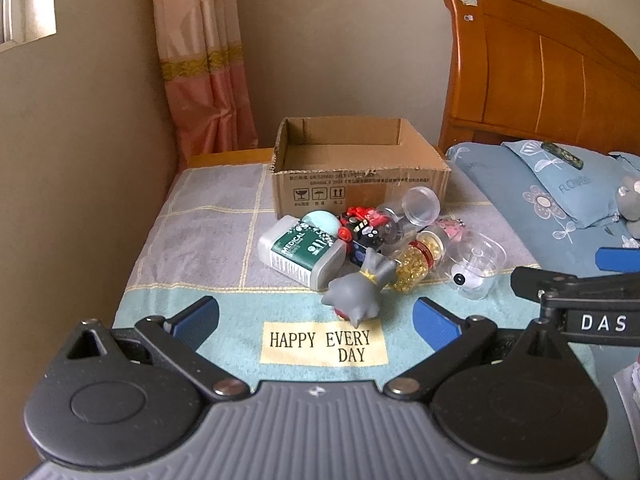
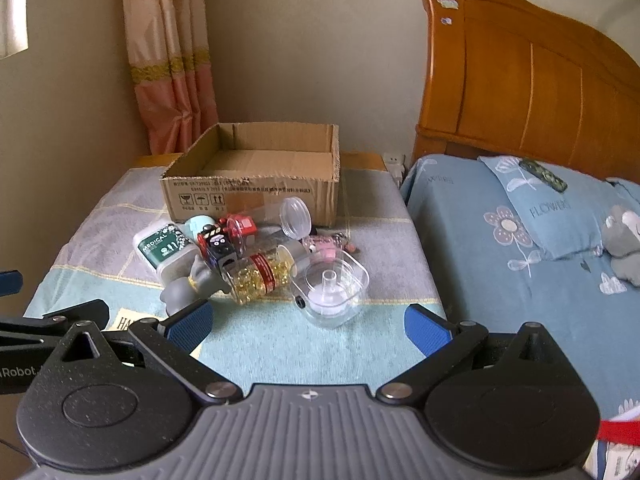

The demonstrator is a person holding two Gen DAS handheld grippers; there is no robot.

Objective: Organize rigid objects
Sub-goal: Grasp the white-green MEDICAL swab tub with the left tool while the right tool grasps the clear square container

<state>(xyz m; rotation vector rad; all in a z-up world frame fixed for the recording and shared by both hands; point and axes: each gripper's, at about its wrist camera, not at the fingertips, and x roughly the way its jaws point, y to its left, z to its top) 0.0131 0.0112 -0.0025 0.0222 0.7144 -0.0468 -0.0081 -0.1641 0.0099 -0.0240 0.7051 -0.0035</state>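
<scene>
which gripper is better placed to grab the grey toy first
Left. The grey toy lies nearly centred ahead of the open left gripper. The right gripper, also open, has it off by its left finger.

Rigid objects heaped before an open cardboard box (image 1: 360, 184)

White-and-green "MEDICAL" container (image 1: 302, 254) lies flat, left. Grey figurine (image 1: 356, 292) lies toppled, nearest. Bottle of yellow capsules (image 2: 260, 276) lies on its side, centre. Clear square cup (image 2: 330, 284) stands upright, right. Red-and-black toy vehicles (image 1: 362, 228) sit behind, near the box, which shows nothing inside.
</scene>
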